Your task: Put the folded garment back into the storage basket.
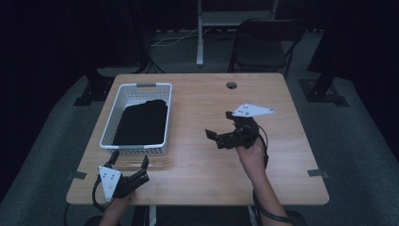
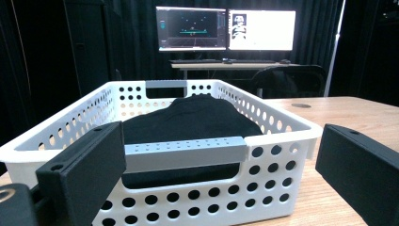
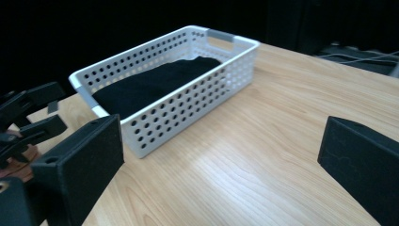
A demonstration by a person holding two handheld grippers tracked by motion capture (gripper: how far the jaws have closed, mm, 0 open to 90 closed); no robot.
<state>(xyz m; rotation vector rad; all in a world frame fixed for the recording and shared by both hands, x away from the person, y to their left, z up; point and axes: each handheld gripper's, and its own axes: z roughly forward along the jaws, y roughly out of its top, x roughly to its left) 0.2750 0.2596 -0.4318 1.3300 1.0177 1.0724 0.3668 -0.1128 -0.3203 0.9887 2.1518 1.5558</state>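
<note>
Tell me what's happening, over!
Both grippers open, holding nothing: left gripper by the white basket, right gripper over bare table. Black cloth in basket. Nothing blocking.

Colours & patterns only. A white basket [image 1: 109,123] is seen at left of the high view, its walls patterned w/ rows of round holes; grey handle strips are set into both short ends. Inside, a black cloth [image 1: 141,122] is seen, plain, no print made out (view is dim, so a faint pattern can't be ruled out). The table [image 1: 197,155] is light wood w/ fine grain lines; a dark round grommet [image 1: 231,85] is seen at its upper edge. The left gripper [image 1: 129,160] and right gripper [image 1: 221,129] are black, each topped by a pale grey plate dotted w/ small marks. A black chair [image 1: 263,44] is seen top centre. Floor is grey carpet, surroundings near-black.
</note>
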